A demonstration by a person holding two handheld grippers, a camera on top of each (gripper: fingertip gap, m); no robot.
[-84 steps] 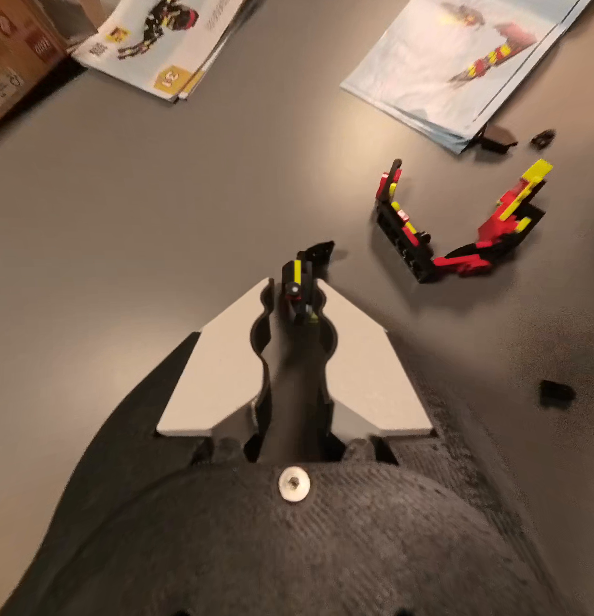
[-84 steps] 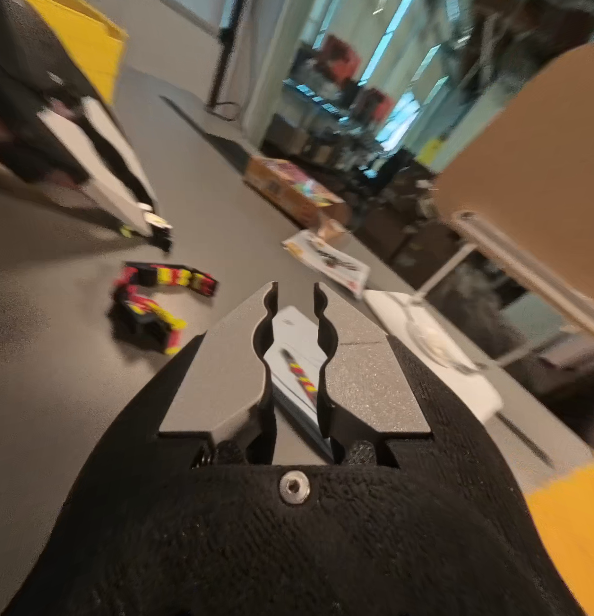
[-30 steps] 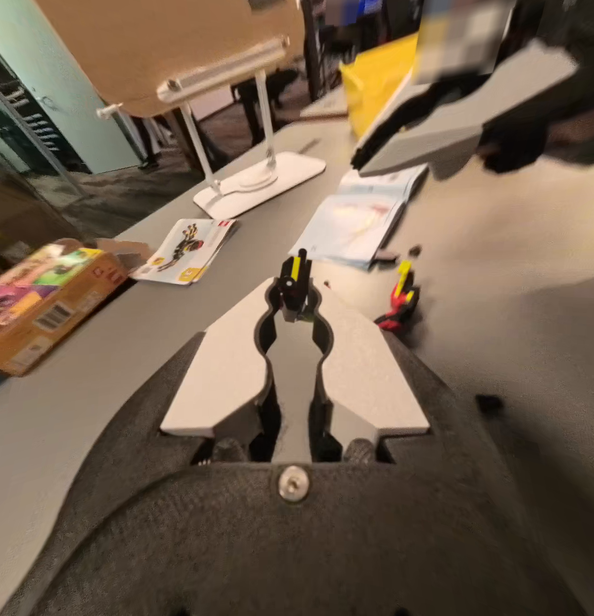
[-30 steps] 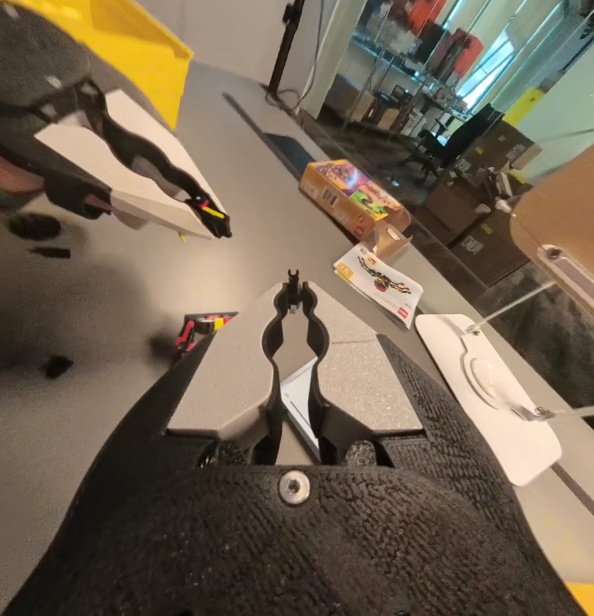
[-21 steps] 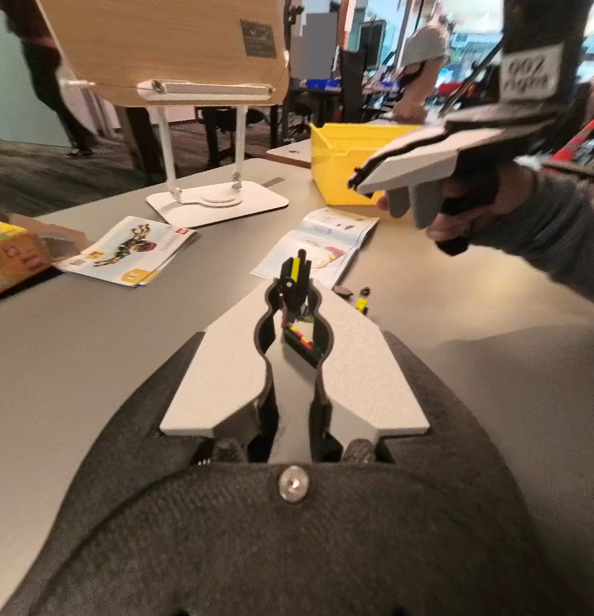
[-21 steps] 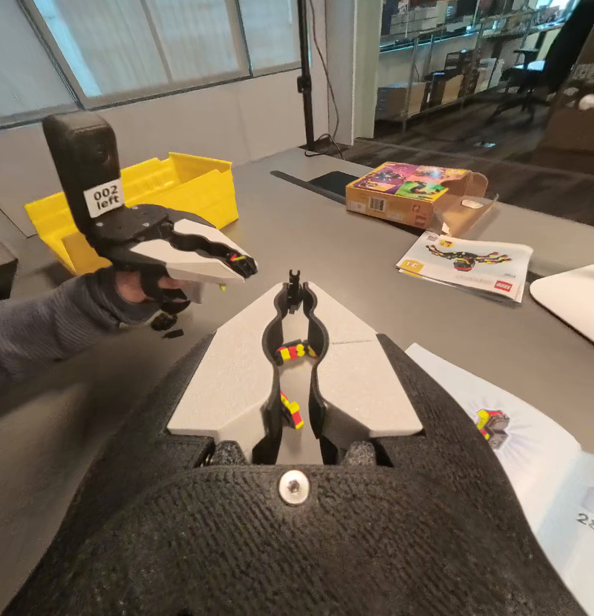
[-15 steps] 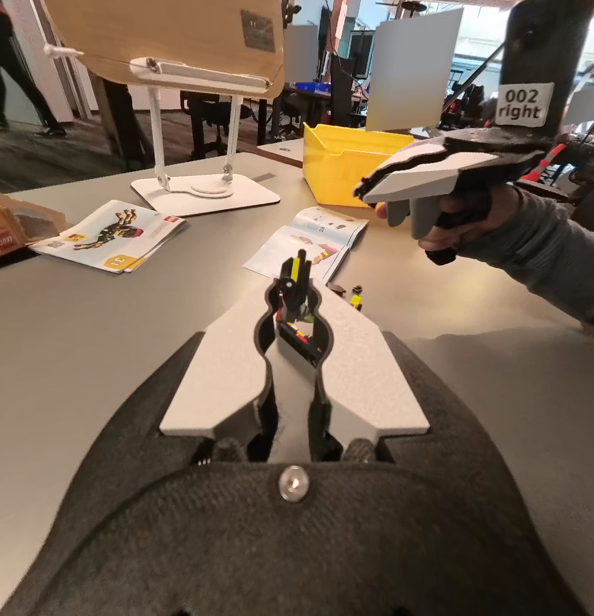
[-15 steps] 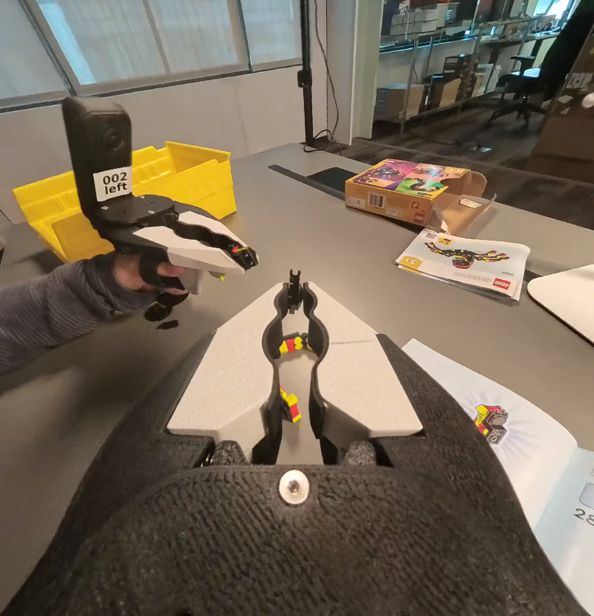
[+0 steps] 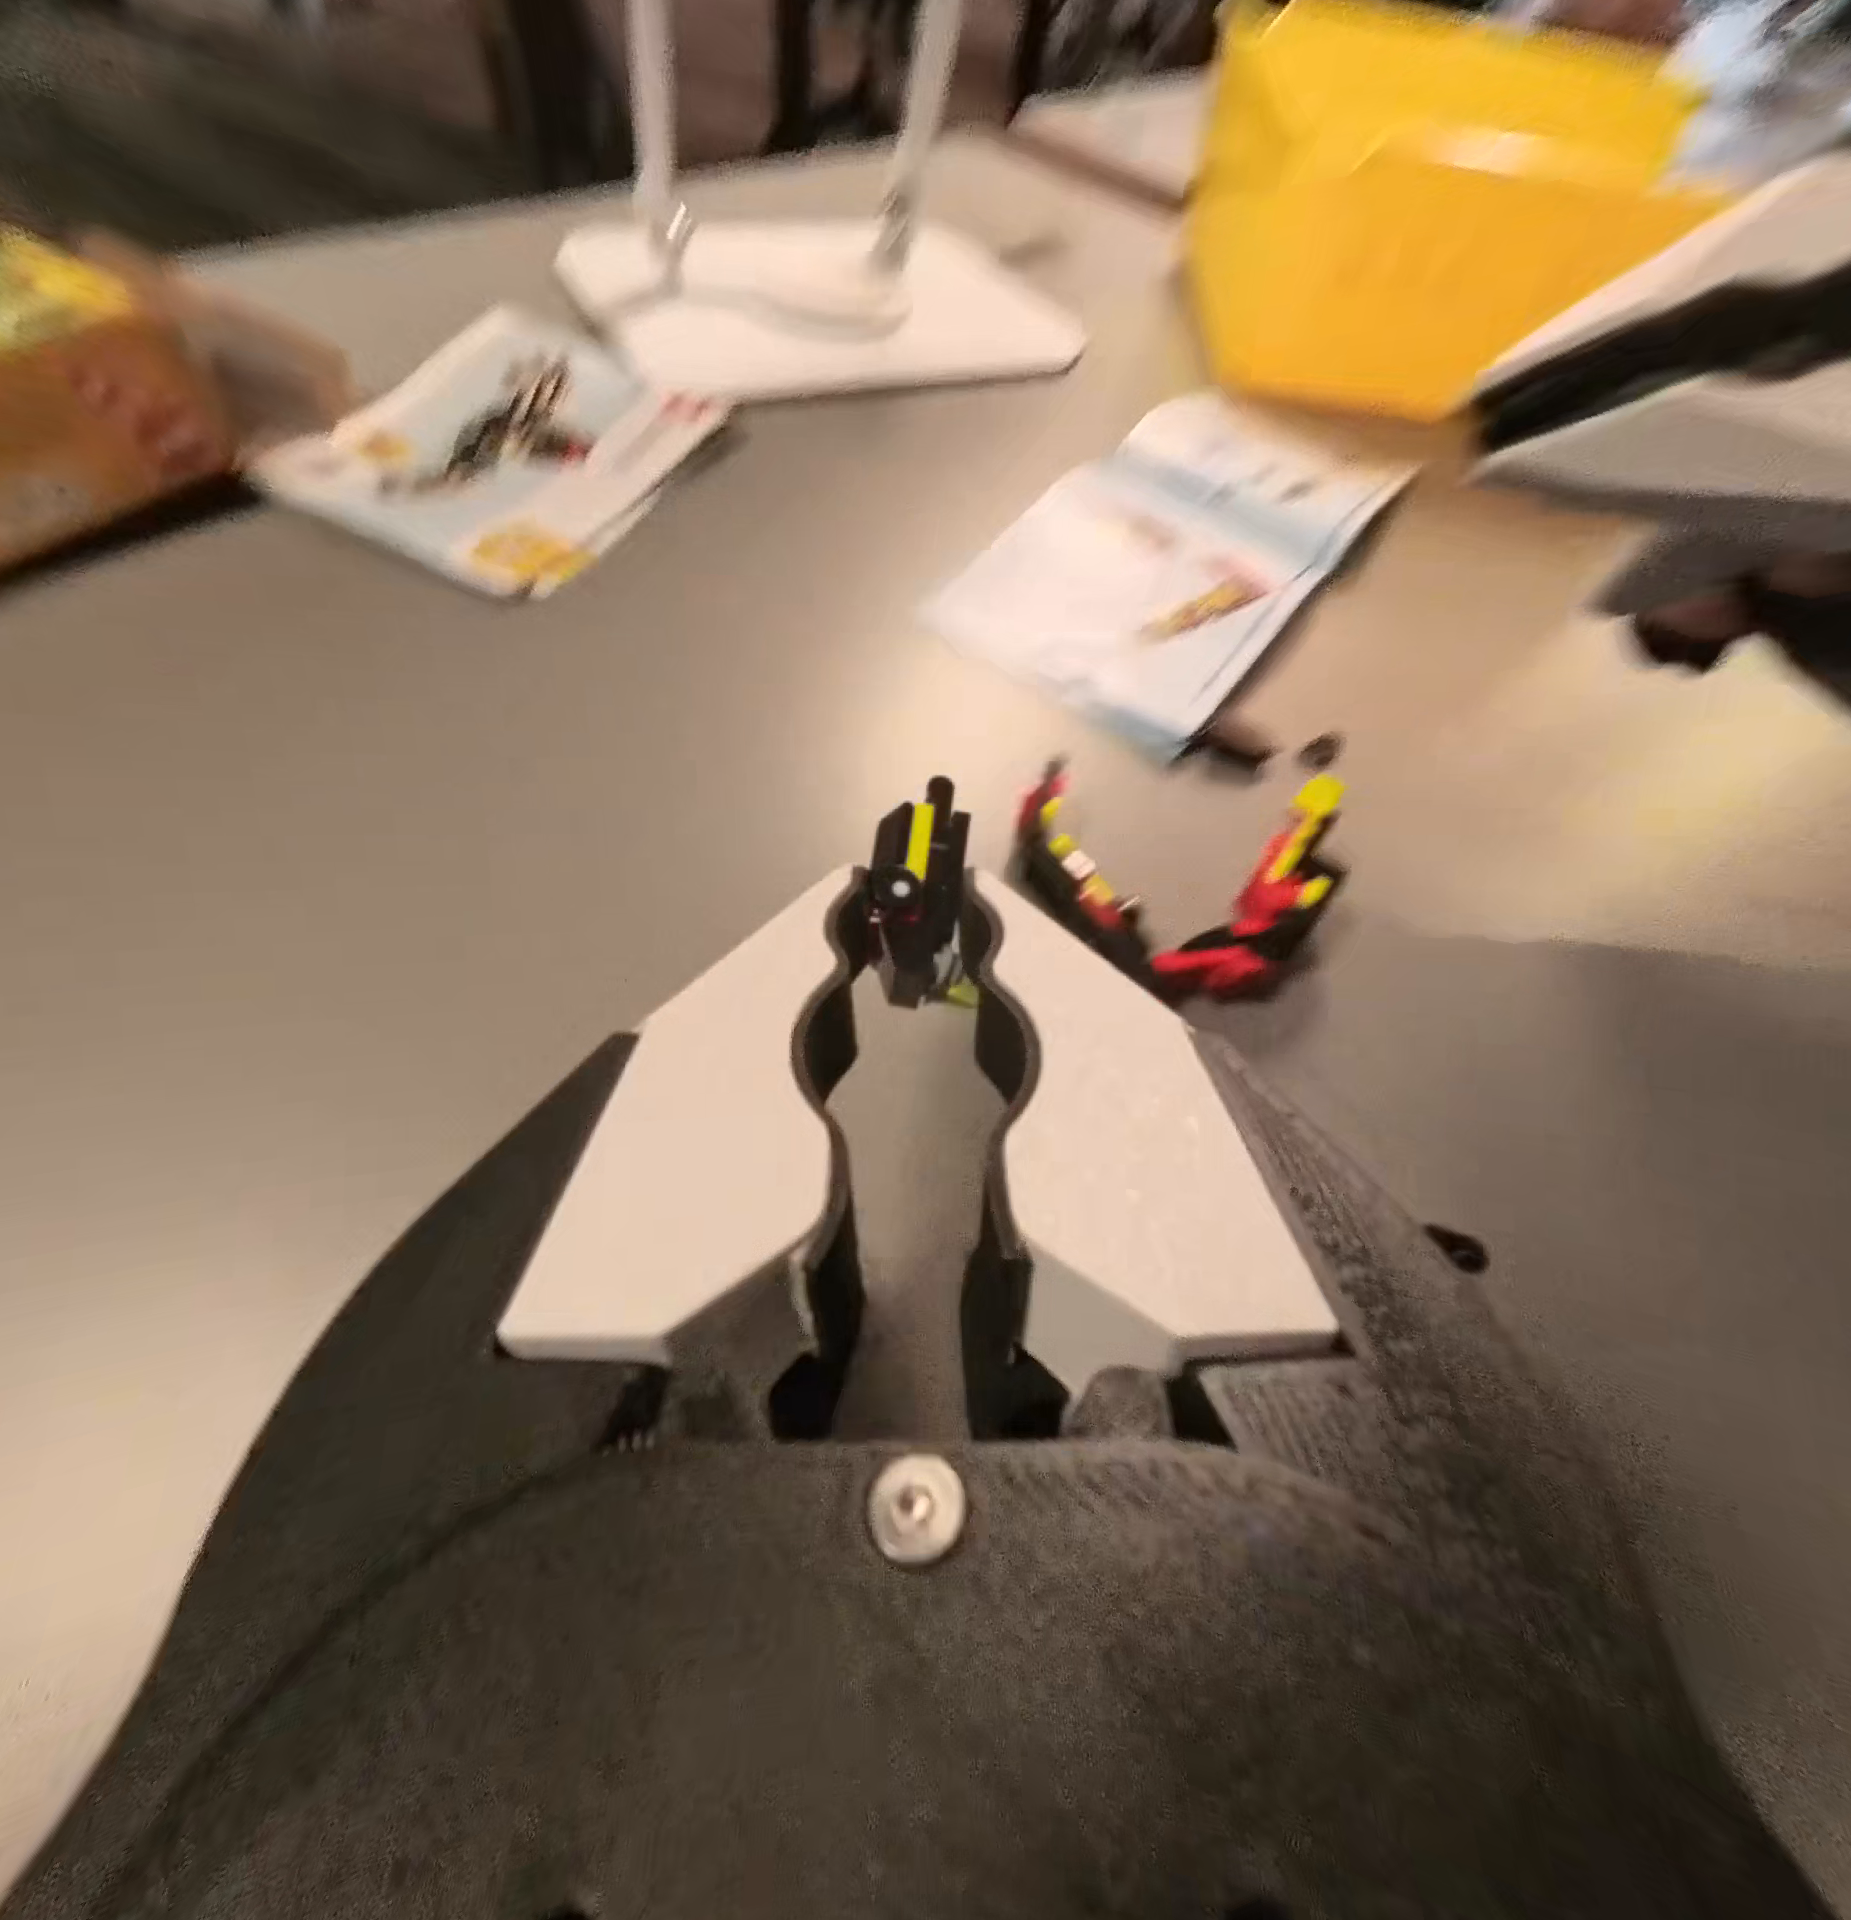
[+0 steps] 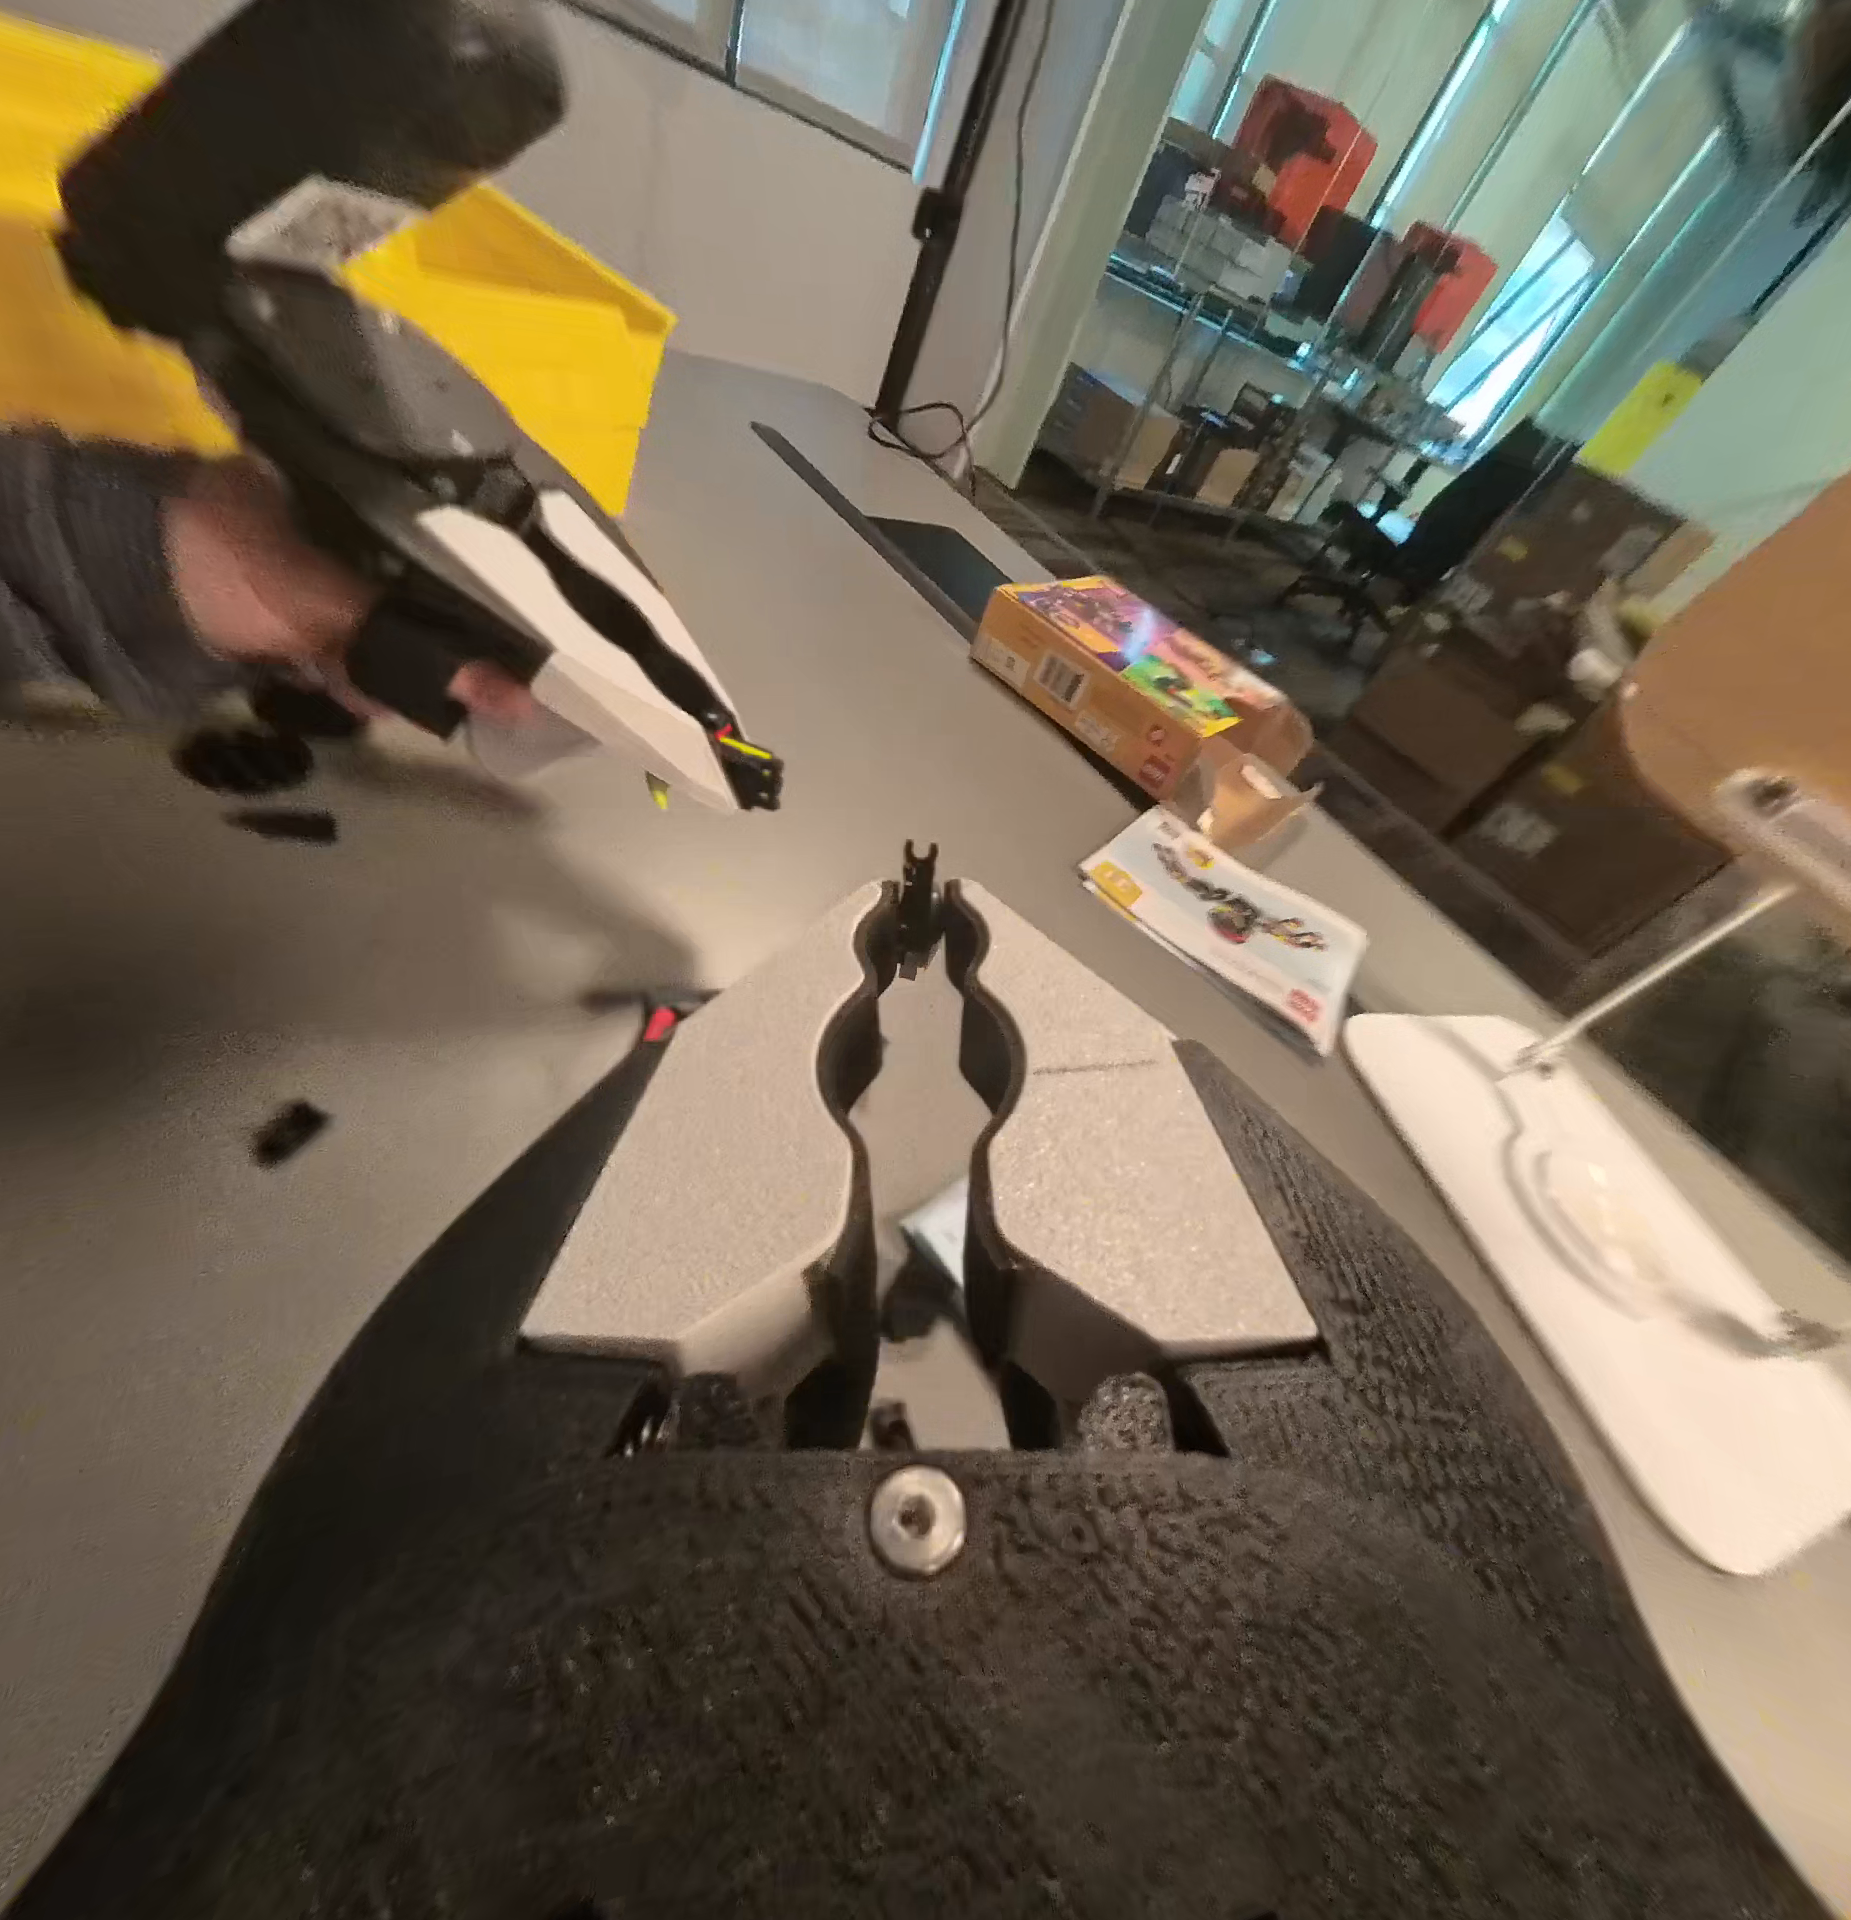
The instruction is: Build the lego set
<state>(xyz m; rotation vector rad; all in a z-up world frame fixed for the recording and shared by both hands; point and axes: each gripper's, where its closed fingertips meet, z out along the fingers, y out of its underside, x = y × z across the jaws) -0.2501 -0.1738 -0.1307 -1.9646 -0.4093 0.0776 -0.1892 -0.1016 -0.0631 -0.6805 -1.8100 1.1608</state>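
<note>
Joining step, I'd say: left fingers (image 9: pixel 916 914) pinch a black-and-yellow sub-assembly (image 9: pixel 919 883), right fingers (image 10: pixel 916 914) pinch a small black clip piece (image 10: pixel 917 894); next, align and press them together.

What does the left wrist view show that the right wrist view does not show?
Only the left wrist view: the red model on the table and the open booklet. Only the right wrist view: the left gripper from outside and the right gripper shut on a black clip. Both: the yellow bin, the box, the closed booklet, the white stand base.
</note>
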